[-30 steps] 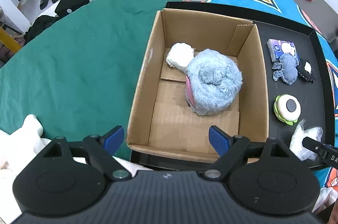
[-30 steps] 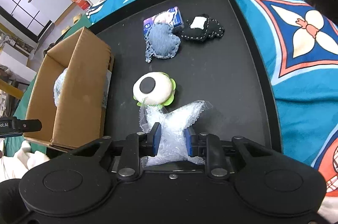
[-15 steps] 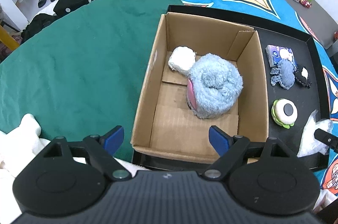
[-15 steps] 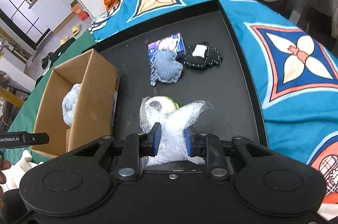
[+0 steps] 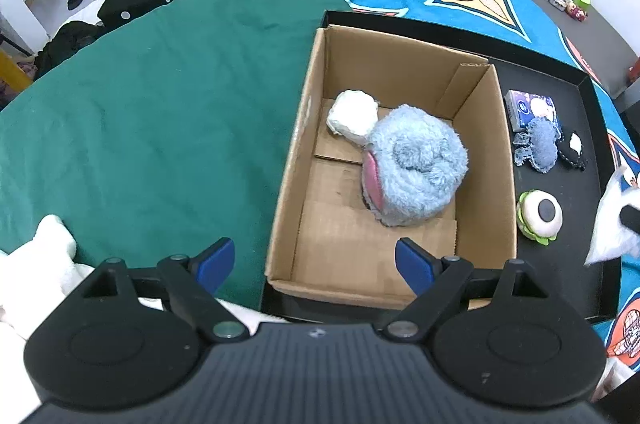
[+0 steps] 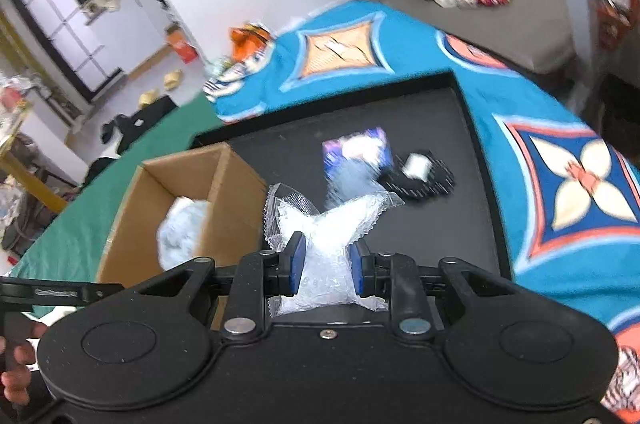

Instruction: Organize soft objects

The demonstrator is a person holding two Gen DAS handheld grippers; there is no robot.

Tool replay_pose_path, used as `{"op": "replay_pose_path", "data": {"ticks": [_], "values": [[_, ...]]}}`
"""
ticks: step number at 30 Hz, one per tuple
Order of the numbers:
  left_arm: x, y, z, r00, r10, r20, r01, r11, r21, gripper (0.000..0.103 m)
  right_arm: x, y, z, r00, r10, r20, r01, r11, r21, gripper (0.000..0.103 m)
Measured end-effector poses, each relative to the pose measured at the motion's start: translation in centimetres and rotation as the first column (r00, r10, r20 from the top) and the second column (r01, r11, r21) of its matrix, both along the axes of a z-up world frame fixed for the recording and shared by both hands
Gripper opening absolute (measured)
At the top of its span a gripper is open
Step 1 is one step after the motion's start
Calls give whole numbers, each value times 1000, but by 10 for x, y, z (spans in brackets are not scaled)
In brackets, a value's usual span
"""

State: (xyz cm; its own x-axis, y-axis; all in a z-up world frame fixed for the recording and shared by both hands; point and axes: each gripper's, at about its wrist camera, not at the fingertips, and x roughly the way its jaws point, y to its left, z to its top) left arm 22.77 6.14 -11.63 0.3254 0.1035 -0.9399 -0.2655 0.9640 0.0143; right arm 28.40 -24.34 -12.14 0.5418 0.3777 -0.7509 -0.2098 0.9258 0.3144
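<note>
Brown cardboard fills the left wrist view: the cardboard box (image 5: 392,179) sits on the black tray (image 5: 576,236). Inside the box are a fluffy blue plush toy (image 5: 416,167) and a white soft ball (image 5: 352,117) touching it. Right of the box, on the tray, lie a round white toy with a green edge (image 5: 538,212), a small blue fuzzy toy (image 5: 538,147), a black pouch (image 5: 574,149) and a purple tissue pack (image 5: 530,107); its writing is too small to read. The left gripper (image 5: 316,262) hangs above the near end of the box, its fingers wide apart and holding nothing. At the far right edge, beyond the tray rim, a bit of the clear plastic bag (image 5: 608,224) shows.

In the right wrist view, the right gripper (image 6: 326,264) has its fingers close together, pinching that clear plastic bag (image 6: 324,228) of white fluff around its middle. The bag hangs in the air just right of the box (image 6: 180,191). It looks very light and squishy, and the plastic looks slippery, so I think the middle is the best place to squeeze it. The picture is blurry, so no words can be read on the things there. A hand (image 6: 16,372) shows at the bottom left, below the box.
</note>
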Motion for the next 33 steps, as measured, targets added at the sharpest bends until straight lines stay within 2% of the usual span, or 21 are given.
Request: {"op": "replay_pose_path", "data": {"ticks": [16,22,33], "values": [[-7,19,0,999,-2,36,3,1000,-24,83,11,47,30,991,89,99,-89,996,-5,24],[-7,24,-4,999,10,35,-8,998,-57,68,14,69,40,985,119,121,-120,993,-4,24],[-6,32,-12,999,25,32,-22,995,-100,32,23,112,41,977,179,118,-179,984,-12,24]]}}
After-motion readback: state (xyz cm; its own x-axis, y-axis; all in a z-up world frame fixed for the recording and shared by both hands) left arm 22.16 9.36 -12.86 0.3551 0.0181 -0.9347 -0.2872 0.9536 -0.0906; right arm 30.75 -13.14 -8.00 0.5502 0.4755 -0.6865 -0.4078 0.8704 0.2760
